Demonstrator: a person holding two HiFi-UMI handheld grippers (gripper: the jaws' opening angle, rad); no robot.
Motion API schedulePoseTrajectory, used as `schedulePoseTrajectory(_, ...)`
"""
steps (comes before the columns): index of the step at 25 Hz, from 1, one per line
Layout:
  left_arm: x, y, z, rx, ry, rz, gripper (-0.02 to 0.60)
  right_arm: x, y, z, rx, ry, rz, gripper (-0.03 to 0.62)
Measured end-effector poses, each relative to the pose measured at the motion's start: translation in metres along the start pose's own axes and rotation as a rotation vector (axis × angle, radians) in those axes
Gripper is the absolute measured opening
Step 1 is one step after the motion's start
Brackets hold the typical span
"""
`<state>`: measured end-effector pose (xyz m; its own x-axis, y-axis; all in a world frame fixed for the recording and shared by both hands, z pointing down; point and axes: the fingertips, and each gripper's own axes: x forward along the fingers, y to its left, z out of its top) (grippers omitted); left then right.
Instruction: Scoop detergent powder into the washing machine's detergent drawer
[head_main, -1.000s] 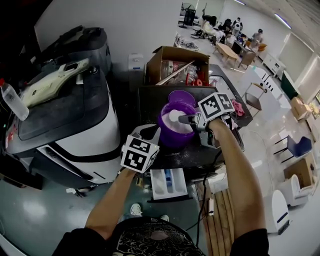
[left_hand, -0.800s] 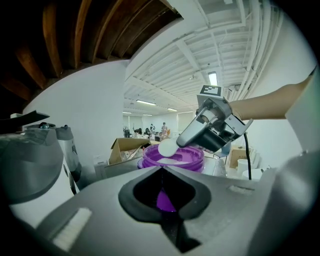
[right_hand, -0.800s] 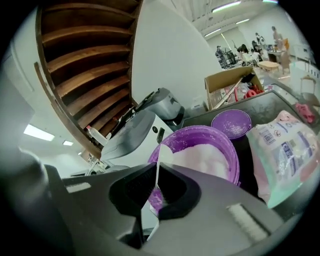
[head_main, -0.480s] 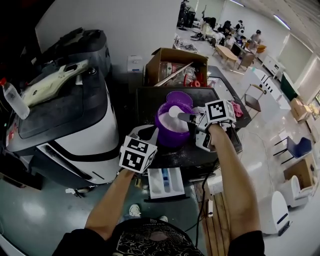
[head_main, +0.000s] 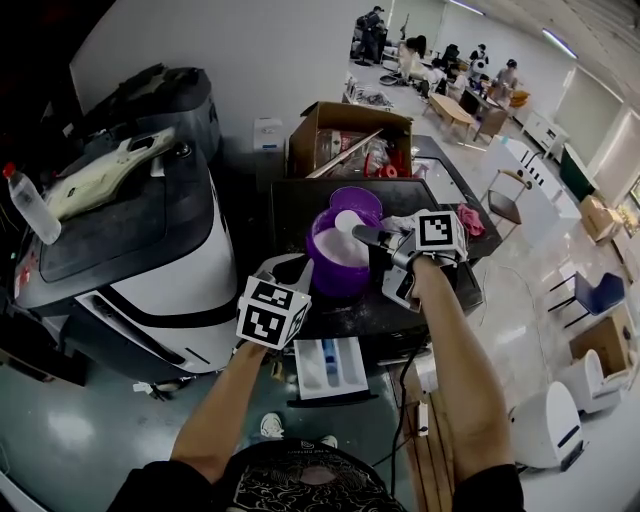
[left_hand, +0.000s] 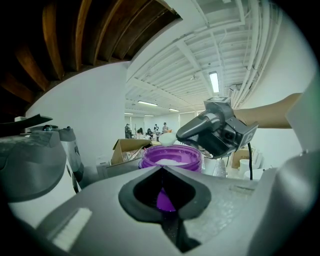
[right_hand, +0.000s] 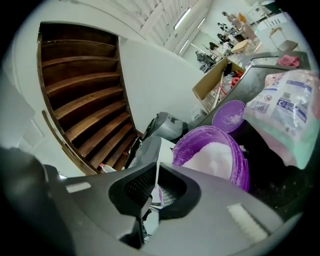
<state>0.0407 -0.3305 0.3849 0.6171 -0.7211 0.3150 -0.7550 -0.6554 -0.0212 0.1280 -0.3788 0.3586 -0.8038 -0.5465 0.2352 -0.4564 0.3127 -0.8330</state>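
Note:
A purple tub full of white detergent powder stands on the dark washer top. My left gripper is at the tub's left side, shut on the tub; purple shows between its jaws. My right gripper reaches over the tub from the right, shut on the thin white handle of a scoop. The scoop's bowl, heaped with powder, hangs just above the powder. The white detergent drawer is pulled open below the front edge.
The tub's purple lid lies behind it. A detergent bag sits to the right. An open cardboard box stands at the back. A white and dark machine with a bottle is on the left.
My right gripper has raised the scoop out of the powder and drawn it a little left and back. My left gripper stays on the tub.

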Motion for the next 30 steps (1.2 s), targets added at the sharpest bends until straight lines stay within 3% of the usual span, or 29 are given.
schedulePoseTrajectory(14, -0.003, -0.009, 0.001, 0.010, 0.001, 0.011, 0.002, -0.013, 0.000, 0.004, 0.179, -0.192, 0.114, 0.035)
schedulePoseTrajectory(30, -0.008, -0.016, 0.000, 0.015, -0.002, 0.091, 0.002, -0.023, 0.008, -0.007, 0.195, -0.187, 0.194, 0.036)
